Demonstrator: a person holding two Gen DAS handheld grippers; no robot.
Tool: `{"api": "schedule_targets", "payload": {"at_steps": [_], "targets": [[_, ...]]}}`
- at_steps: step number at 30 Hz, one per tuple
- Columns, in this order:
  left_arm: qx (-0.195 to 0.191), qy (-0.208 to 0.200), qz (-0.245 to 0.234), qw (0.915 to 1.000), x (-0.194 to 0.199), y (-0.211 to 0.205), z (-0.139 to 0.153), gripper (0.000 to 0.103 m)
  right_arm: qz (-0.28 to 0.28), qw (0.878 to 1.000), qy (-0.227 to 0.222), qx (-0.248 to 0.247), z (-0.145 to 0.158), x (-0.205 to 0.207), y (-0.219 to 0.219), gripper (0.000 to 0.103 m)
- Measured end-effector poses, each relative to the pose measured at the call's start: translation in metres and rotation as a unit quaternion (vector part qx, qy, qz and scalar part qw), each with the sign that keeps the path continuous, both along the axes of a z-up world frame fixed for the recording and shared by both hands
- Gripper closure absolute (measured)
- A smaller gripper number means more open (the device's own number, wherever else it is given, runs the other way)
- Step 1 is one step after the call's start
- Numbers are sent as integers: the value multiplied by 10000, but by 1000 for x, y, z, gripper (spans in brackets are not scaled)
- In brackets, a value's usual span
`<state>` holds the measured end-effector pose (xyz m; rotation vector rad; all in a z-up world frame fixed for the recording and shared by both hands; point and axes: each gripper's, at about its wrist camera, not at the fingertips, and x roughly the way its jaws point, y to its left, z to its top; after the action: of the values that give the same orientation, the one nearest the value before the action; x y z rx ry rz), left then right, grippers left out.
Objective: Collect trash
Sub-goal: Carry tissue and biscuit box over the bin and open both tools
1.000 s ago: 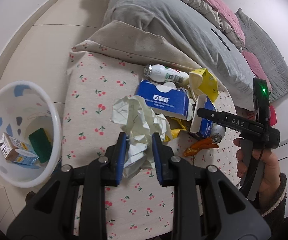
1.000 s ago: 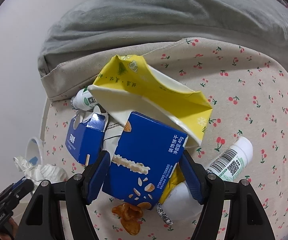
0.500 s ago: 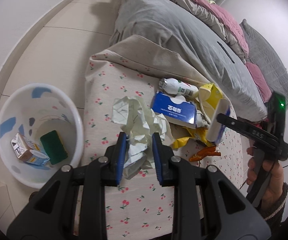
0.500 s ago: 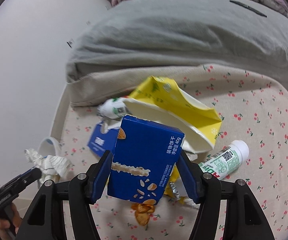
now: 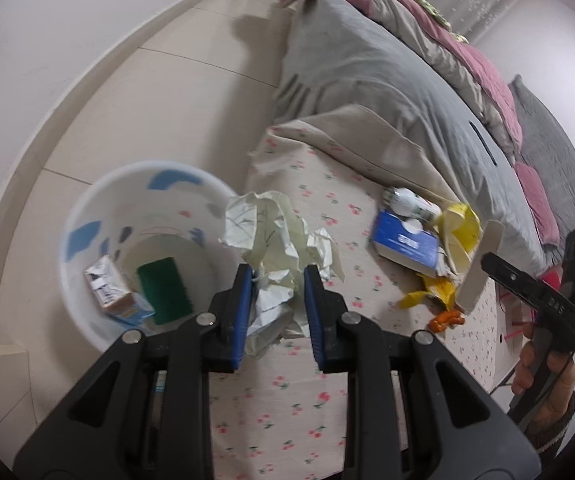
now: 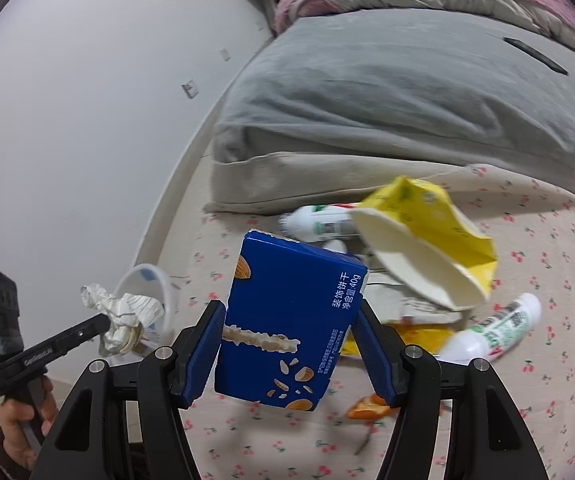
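Note:
My left gripper (image 5: pixel 277 280) is shut on a crumpled white paper (image 5: pixel 275 240), held above the left edge of the cherry-print cloth (image 5: pixel 287 396), beside the white bin (image 5: pixel 87 200) on the floor. My right gripper (image 6: pixel 291 320) is shut on a blue biscuit box (image 6: pixel 287 320), lifted off the cloth (image 6: pixel 547 320). In the left wrist view the box (image 5: pixel 481 268) shows edge-on at the right. Behind it lie a yellow carton (image 6: pixel 427 220), two white bottles (image 6: pixel 319 220) (image 6: pixel 495 332), a blue tissue box (image 5: pixel 405 246) and orange peel (image 6: pixel 367 410). The paper (image 6: pixel 123 316) appears at the left of the right wrist view.
The bin holds a small carton (image 5: pixel 107 292) and a green sponge (image 5: pixel 161 290). A bed with a grey cover (image 5: pixel 387 92) and pink quilt rises behind the cloth. Tiled floor (image 5: pixel 147 92) and a white wall lie to the left. A person's hand (image 5: pixel 543 376) holds the right gripper.
My left gripper carried the paper leftward, close to the bin. My right gripper closed on the blue box and raised it off the pile.

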<state>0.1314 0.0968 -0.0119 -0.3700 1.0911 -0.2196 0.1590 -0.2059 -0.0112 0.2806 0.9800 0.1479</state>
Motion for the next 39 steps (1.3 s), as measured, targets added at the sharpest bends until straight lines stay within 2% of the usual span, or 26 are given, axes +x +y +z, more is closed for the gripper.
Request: {"api": "schedule_targets", "payload": {"at_steps": [8, 10, 12, 14, 19, 30, 34, 39], "targets": [[46, -6, 300, 9995, 5, 31, -12, 75, 312, 9995, -40, 83, -6, 8, 39, 38], [159, -101, 335, 9993, 8, 33, -12, 67, 381, 9992, -38, 108, -8, 11, 48, 38], [379, -167, 420, 9983, 9, 34, -9, 36, 457, 9989, -43, 129, -9, 13, 60, 38], [487, -258, 522, 9971, 9, 37, -5, 29, 512, 9986, -42, 145, -11, 15, 69, 38], [564, -212, 618, 9963, 8, 51, -3, 28, 649, 9977, -16, 185, -17, 21, 91, 38], [1517, -87, 917, 9841, -12, 89, -13, 7, 995, 9948, 92, 194, -35, 36, 145, 38], [1774, -154, 986, 9791, -24, 107, -14, 5, 1145, 9932, 127, 157, -44, 40, 168, 38], [1785, -46, 1001, 9788, -30, 121, -18, 5, 1338, 9908, 174, 130, -54, 46, 196, 37]]}}
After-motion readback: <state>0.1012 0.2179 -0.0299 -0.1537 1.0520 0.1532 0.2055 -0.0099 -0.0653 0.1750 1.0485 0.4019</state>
